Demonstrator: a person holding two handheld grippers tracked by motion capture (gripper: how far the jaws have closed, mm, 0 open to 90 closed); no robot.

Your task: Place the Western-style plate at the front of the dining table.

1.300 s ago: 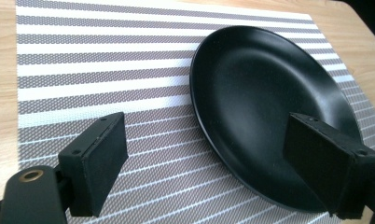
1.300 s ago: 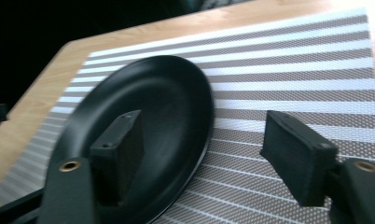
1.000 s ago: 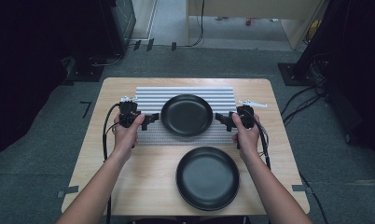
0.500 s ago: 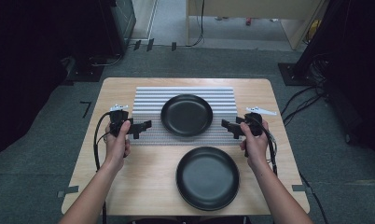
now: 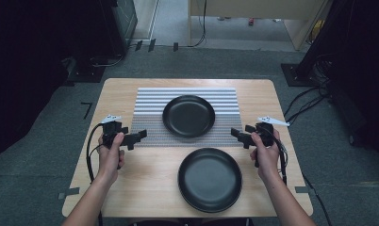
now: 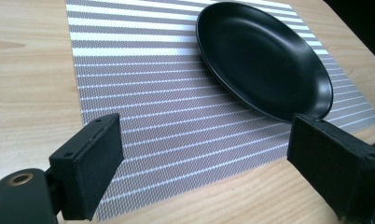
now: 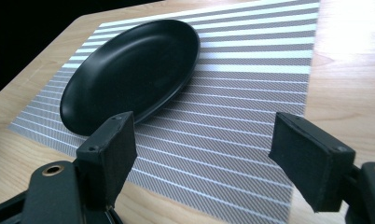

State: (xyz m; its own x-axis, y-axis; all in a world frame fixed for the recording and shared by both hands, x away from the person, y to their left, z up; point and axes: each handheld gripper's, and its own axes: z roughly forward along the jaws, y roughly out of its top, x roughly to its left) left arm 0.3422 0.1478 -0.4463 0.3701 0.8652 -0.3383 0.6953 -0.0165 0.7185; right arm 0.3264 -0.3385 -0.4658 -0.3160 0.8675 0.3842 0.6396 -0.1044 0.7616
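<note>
My pale wooden desk (image 5: pixel 131 188) stands on grey carpet (image 5: pixel 46 155), its grain plain in the left tool's view (image 6: pixel 27 70) and glare-washed in the right tool's (image 7: pixel 349 70). Black cables (image 5: pixel 310 101) snake over the floor at its right. A tape mark (image 5: pixel 87 107) lies on the carpet at left. Beyond the far edge: a dark cabinet (image 5: pixel 124 19) and a light wooden unit (image 5: pixel 253 9).

The table (image 5: pixel 131 188) is evenly lit while the surrounding floor falls dark. In the right gripper view, glare washes the wood out at 1 o'clock. Near claws look slightly soft.
</note>
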